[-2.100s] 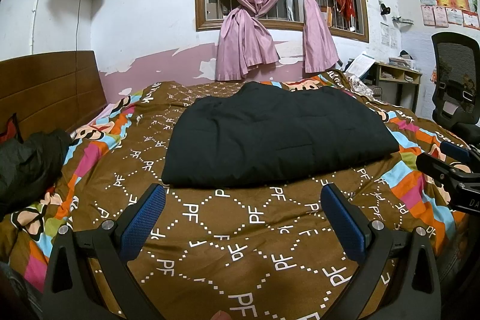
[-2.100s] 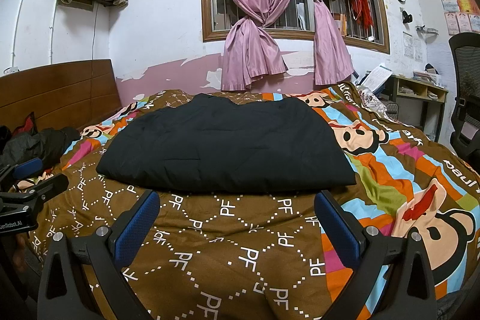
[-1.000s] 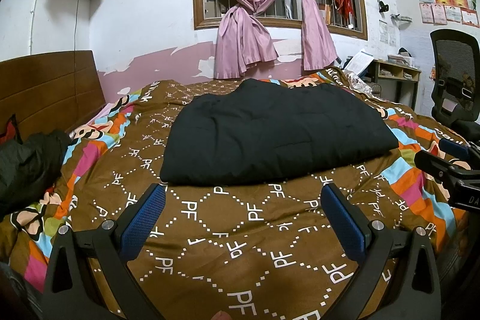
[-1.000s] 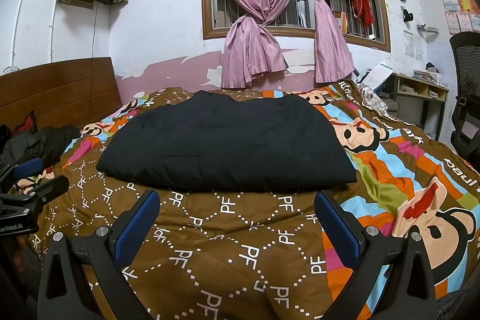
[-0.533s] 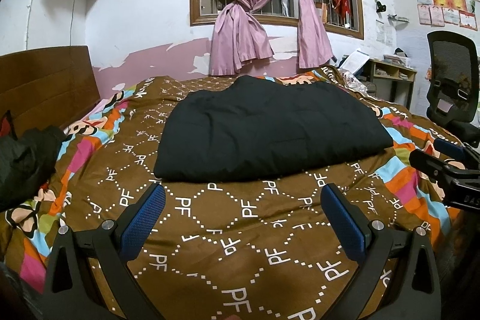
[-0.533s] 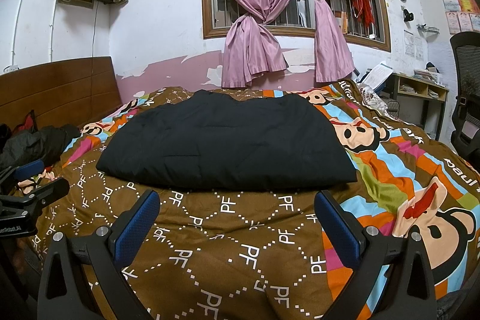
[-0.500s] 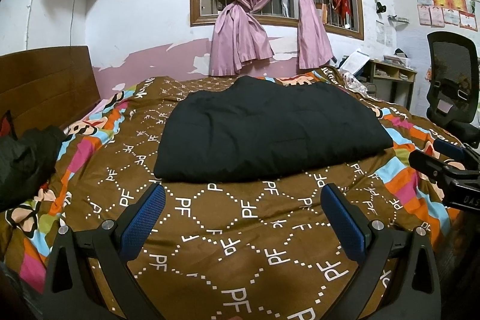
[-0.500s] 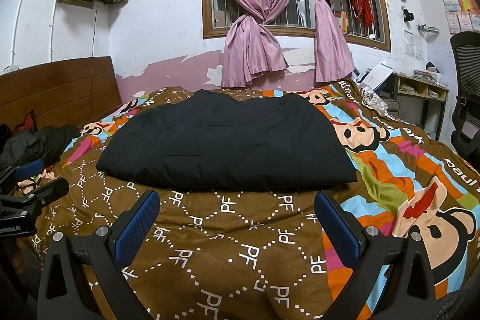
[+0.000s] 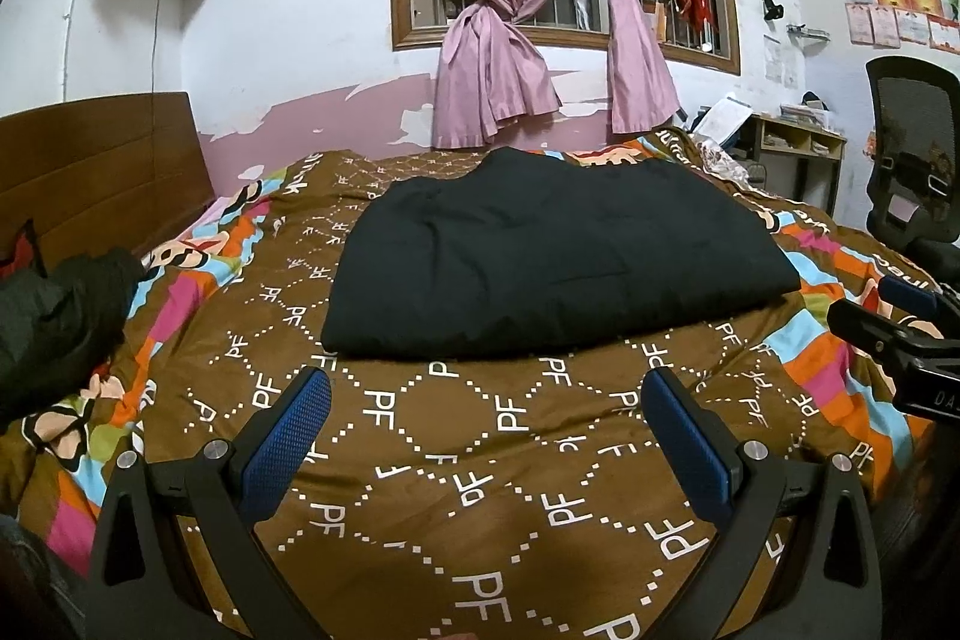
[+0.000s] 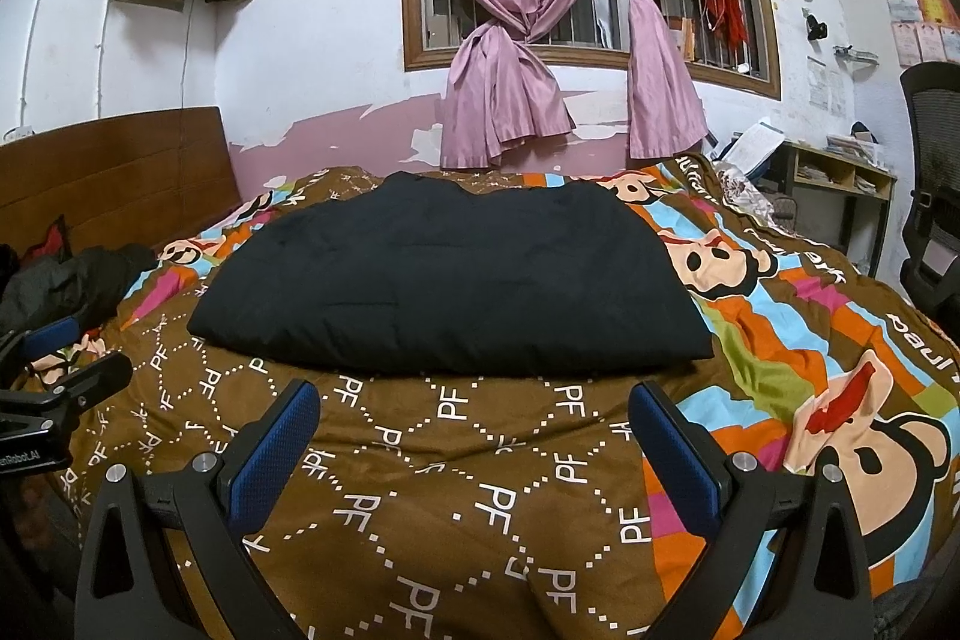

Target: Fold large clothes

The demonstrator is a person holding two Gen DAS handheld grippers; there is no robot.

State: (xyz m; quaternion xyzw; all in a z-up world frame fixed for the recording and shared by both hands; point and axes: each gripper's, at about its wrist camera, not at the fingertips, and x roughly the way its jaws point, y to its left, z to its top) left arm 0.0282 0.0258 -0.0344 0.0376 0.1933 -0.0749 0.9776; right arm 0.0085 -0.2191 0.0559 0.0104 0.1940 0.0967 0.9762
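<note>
A large black padded garment (image 9: 552,253) (image 10: 450,274) lies folded into a flat rectangle in the middle of the bed, on a brown patterned bedspread (image 9: 480,460) (image 10: 456,472). My left gripper (image 9: 489,400) hovers open over the spread, short of the garment's near edge, with nothing between its blue pads. My right gripper (image 10: 474,409) is open too, facing the same near edge and holding nothing. Each gripper shows at the side of the other's view.
A crumpled dark garment (image 9: 54,310) (image 10: 72,280) lies at the bed's left by the wooden headboard (image 9: 96,166). An office chair (image 9: 912,172) and a small desk (image 9: 792,154) stand at the right. Pink curtains (image 9: 498,58) hang on the far wall.
Both grippers stay open and empty. The left view has drifted slightly, then settled back; the folded garment has not moved.
</note>
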